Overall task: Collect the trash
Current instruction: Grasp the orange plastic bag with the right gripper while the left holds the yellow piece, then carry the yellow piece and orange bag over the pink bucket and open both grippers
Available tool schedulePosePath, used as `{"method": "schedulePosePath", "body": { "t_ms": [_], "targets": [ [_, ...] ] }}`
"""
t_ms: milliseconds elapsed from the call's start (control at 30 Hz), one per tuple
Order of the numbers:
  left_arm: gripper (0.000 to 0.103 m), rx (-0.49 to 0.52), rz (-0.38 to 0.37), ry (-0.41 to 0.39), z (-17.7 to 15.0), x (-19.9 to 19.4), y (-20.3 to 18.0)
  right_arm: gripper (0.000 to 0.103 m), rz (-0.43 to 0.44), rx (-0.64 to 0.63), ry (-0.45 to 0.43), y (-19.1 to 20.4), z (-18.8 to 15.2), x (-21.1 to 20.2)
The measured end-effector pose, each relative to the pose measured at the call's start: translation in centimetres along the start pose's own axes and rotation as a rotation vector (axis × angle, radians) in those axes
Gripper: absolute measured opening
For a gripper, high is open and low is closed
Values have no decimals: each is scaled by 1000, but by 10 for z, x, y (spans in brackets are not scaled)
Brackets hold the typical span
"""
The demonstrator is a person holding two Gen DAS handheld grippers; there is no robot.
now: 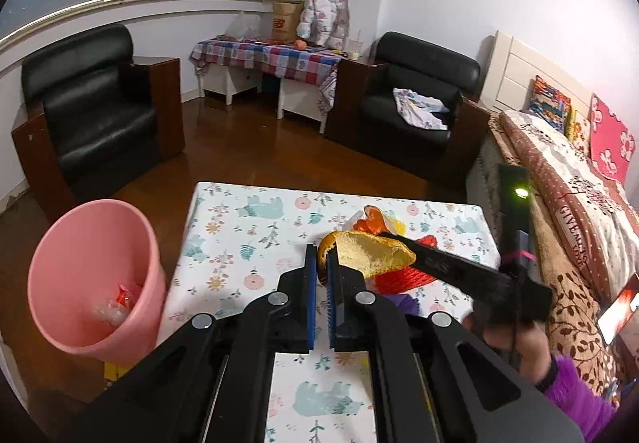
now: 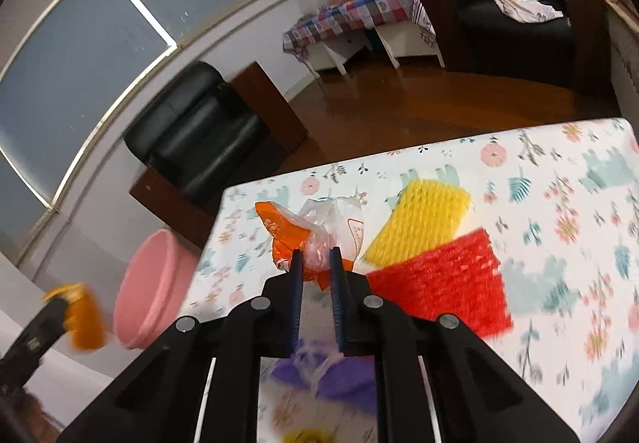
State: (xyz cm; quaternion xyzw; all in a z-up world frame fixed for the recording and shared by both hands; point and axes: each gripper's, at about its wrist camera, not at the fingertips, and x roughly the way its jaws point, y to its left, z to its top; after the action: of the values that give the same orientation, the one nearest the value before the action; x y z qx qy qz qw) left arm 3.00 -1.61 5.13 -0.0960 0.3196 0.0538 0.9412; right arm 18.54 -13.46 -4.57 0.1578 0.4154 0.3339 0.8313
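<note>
Left gripper [image 1: 321, 263] fingers clamp orange peel [image 1: 371, 249] for the pink bin [image 1: 96, 275]; right gripper [image 2: 315, 263] fingers pinch crumpled plastic wrapper [image 2: 319, 231] on worktop [image 2: 559, 203].

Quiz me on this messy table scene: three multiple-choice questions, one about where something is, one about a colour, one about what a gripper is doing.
1. Where is the pink bin?
A. On the table
B. On the floor beside the table
C. On an armchair

2. What colours are the two foam nets on the table?
A. Yellow and red
B. Blue and green
C. Both white

3. What is the left gripper doing?
A. Standing wide open
B. Pinching an orange peel
C. Holding a cup

Answers:
1 B, it stands below the table's edge.
2 A, both lie side by side.
3 B, its pads press on the peel.
</note>
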Motion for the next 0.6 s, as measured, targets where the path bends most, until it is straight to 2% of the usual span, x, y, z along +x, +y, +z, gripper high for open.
{"method": "schedulePosePath", "body": {
  "t_ms": [200, 333, 433, 600],
  "targets": [
    [4, 33, -8, -15, -6, 6, 7, 13, 11, 25, -29, 11, -26, -44],
    [4, 21, 10, -38, -13, 12, 19, 13, -21, 33, -19, 21, -44, -60],
    [4, 37, 8, -48, -20, 14, 22, 13, -65, 34, -20, 31, -64, -72],
    [4, 98, 5, -84, -27, 10, 21, 13, -116, 25, -23, 42, -77, -80]
  ]
}}
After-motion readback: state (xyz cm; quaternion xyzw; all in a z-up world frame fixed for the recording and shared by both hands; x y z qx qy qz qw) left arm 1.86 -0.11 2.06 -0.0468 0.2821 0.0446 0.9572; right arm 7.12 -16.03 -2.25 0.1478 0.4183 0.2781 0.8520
